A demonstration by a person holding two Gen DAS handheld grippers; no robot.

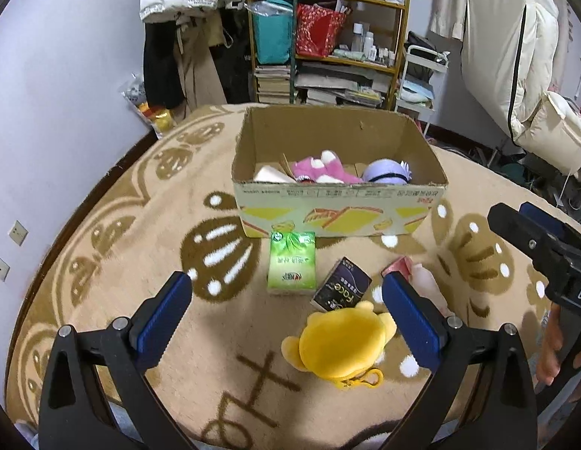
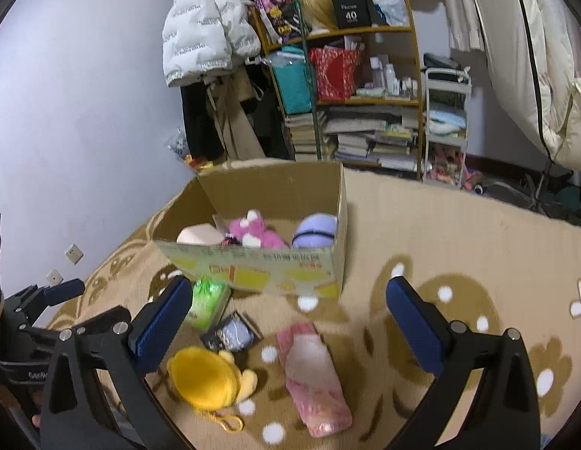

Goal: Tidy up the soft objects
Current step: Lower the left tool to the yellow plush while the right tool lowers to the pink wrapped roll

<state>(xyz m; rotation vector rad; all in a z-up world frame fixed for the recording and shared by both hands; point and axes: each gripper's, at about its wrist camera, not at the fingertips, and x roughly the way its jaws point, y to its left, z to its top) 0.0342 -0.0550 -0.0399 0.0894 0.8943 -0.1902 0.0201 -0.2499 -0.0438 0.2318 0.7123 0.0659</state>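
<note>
Below the spread jaws of the left gripper [image 1: 286, 300] lay a yellow plush [image 1: 339, 345]; the right gripper [image 2: 288, 307], likewise agape, hung over a pink pouch [image 2: 315, 375], empty

A yellow plush toy [image 1: 341, 345] lies face-down on the rug, keyring clasp at its 6 o'clock. A pink tissue pack [image 2: 315, 373] lies at its 3 o'clock; green tissue pack [image 1: 292, 264] at 12 o'clock.

Three plush toys [image 2: 210, 378], three tissue packs [image 2: 315, 375], one box [image 2: 253, 266].
</note>
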